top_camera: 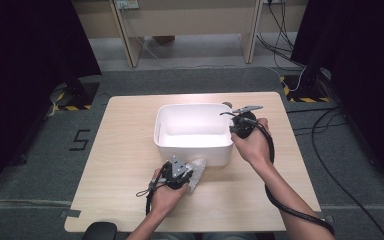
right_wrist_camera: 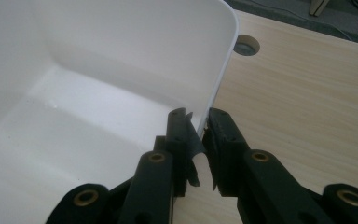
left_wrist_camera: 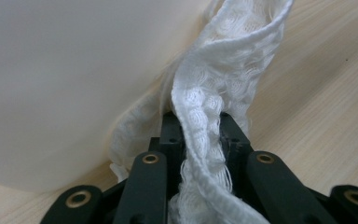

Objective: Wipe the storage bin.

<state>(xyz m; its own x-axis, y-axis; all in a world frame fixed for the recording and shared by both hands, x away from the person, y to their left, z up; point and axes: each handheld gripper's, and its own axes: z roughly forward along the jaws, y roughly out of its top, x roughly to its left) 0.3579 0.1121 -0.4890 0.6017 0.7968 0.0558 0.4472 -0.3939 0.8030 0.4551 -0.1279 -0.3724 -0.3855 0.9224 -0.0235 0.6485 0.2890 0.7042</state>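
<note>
L gripper (left_wrist_camera: 198, 135): jaws pinched on a white lace cloth (left_wrist_camera: 223, 70), at 6 o'clock of the white plastic tub (top_camera: 192, 147). R gripper (right_wrist_camera: 200, 128): jaws clamped on tub's 3 o'clock rim.

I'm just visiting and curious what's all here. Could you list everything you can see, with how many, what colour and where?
tub: one, white, middle of the table, nothing in it
cloth: one, white knitted, by the tub's near wall
table: one, light wood, on grey floor
hole: one, round, in the tabletop past the tub's corner
wooden legs: pale, behind the table
cables: black, on the floor at right
left gripper: black, jaws shut on cloth
right gripper: black, jaws shut on tub wall
hands: two, from the near edge
</note>
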